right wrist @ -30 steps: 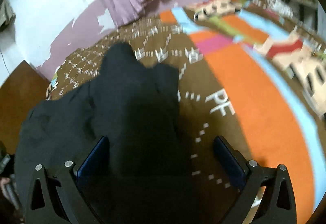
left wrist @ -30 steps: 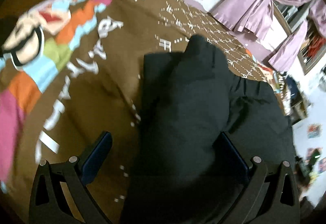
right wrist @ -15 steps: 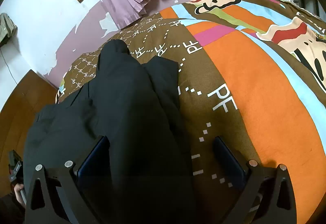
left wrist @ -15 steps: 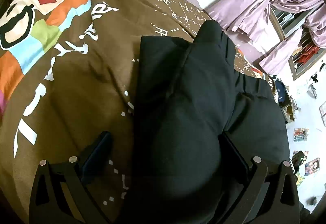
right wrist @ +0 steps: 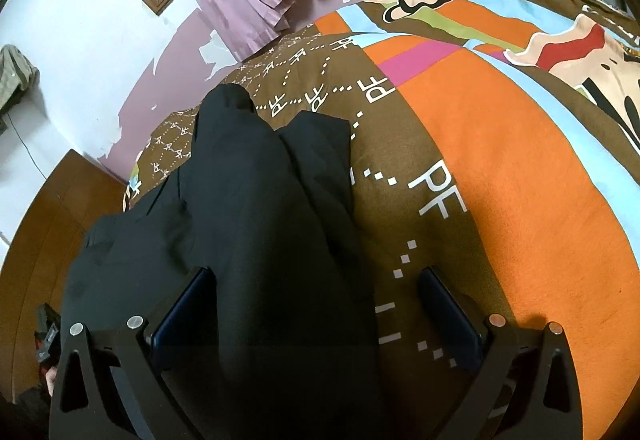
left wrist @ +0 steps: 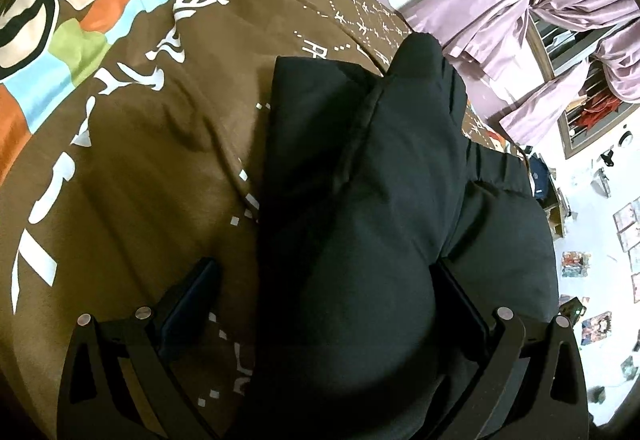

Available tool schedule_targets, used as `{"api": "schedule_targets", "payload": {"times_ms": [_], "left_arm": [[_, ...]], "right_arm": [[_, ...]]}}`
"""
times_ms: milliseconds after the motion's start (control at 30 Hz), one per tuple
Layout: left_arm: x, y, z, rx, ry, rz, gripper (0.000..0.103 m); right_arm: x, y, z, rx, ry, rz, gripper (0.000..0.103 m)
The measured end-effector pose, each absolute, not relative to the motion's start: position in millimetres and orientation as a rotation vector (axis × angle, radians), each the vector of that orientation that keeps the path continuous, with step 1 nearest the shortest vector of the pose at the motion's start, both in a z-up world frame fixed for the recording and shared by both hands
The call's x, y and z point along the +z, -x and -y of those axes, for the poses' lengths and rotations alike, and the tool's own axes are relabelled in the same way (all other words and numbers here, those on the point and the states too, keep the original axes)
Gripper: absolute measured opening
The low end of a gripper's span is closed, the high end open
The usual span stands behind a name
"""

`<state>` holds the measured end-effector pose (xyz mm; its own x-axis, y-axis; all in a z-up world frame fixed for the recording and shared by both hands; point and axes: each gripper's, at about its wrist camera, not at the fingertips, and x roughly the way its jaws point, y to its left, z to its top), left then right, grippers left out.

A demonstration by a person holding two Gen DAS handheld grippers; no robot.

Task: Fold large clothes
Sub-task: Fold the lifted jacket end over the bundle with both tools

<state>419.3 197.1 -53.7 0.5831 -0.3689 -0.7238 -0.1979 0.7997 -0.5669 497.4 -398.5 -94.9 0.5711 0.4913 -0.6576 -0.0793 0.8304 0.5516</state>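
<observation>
Both the left gripper (left wrist: 324, 296) and right gripper (right wrist: 316, 300) hover with jaws wide over the black garment (left wrist: 360, 200) on the bed (right wrist: 500, 168). It seems partly folded. Pinch matching corners, lift evenly, and lay edge onto edge.

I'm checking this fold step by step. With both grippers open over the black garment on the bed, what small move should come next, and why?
Probably close the left gripper on the black garment. Both grippers stand open, the right gripper too, and dark cloth already bulges between each pair of fingers. The garment lies bunched on the brown bedspread, so it needs a grip before it can be lifted and folded.
</observation>
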Motion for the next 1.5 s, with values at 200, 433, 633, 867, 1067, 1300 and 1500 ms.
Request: {"api": "schedule_targets", "payload": {"times_ms": [200,433,633,867,1067,1300,1500], "left_arm": [[-53,-420,-199,-0.115,0.673,-0.961,0.102],[-49,-429,-202,-0.146,0.685,-1.025,0.102],[-44,-429,-199,-0.205,0.691,-1.037,0.102],[-38,-429,-190,-0.267,0.670,-1.026,0.097],[-33,-422,-187,-0.258,0.668,-1.004,0.077],[-17,-412,-188,-0.233,0.699,-0.923,0.039],[16,-404,-168,-0.238,0.645,-0.832,0.024]], "right_arm": [[-95,-499,398,0.372,-0.493,-0.927,0.103],[-91,-498,392,0.408,-0.461,-0.950,0.103],[-87,-497,373,0.597,-0.421,-1.019,0.103],[-87,-501,357,0.585,-0.384,-1.083,0.101],[-80,-493,360,0.553,-0.407,-1.073,0.060],[-53,-485,359,0.549,-0.400,-1.001,0.022],[-14,-473,355,0.563,-0.358,-0.888,0.016]]}}
